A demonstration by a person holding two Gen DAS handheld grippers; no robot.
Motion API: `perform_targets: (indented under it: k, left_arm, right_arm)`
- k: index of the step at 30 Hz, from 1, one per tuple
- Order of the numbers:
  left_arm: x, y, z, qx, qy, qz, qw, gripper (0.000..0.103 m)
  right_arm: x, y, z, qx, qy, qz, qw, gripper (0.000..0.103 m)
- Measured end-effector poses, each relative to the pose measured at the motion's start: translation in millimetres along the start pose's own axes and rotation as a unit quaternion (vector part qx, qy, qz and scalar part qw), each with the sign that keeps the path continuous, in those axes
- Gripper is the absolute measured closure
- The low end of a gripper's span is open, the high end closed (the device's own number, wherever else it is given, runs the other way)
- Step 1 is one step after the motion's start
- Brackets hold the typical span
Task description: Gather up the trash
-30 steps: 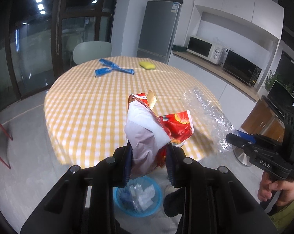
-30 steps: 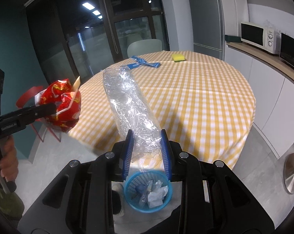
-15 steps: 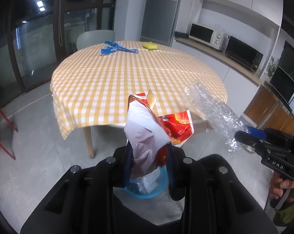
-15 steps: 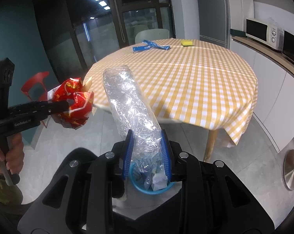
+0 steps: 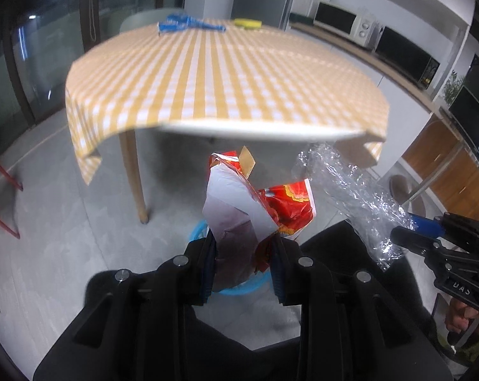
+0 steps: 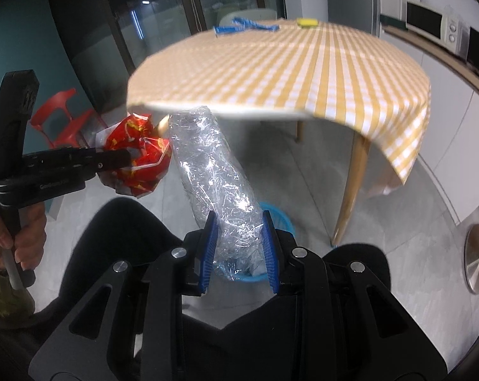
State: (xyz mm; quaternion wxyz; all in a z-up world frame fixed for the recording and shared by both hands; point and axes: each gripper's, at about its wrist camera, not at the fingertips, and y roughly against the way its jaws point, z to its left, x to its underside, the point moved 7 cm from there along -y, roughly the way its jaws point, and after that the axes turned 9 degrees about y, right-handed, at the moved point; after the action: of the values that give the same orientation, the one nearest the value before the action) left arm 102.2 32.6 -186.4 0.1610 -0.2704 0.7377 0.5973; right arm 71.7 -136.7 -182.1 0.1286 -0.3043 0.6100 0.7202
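My left gripper (image 5: 243, 265) is shut on a crumpled red and white snack wrapper (image 5: 239, 212) and holds it over a blue trash basket (image 5: 236, 287) on the floor. My right gripper (image 6: 238, 250) is shut on a crumpled clear plastic bag (image 6: 214, 174), just above the same basket (image 6: 279, 214). The wrapper (image 6: 138, 155) and the left gripper (image 6: 122, 158) show at the left of the right wrist view. The plastic bag (image 5: 350, 190) and the right gripper (image 5: 408, 231) show at the right of the left wrist view.
A round table with a yellow checked cloth (image 5: 226, 73) stands ahead, above gripper height. On its far side lie blue wrappers (image 5: 185, 25) and a yellow sponge (image 5: 247, 23). Wooden table legs (image 5: 134, 177) stand near the basket. A red chair (image 6: 61, 117) is at the left. Kitchen counters line the right.
Both grippers have dropped from above the tabletop to below its edge, still holding their trash. The basket now sits close under both.
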Motion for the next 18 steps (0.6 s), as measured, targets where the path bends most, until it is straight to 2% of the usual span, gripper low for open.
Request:
perform_targets:
  k: [11,18]
  left_arm:
    - [27,-69,23,-0.013,0.031,0.063,0.9974,0.075]
    - [42,-117,35,-0.021,0.049,0.103,0.9933,0.076]
  right_arm:
    - [30,-73,-14,-0.013,-0.034,0.067,0.997,0.077]
    - [50,-125,-25,-0.027,-0.088,0.105,0.990,0.077]
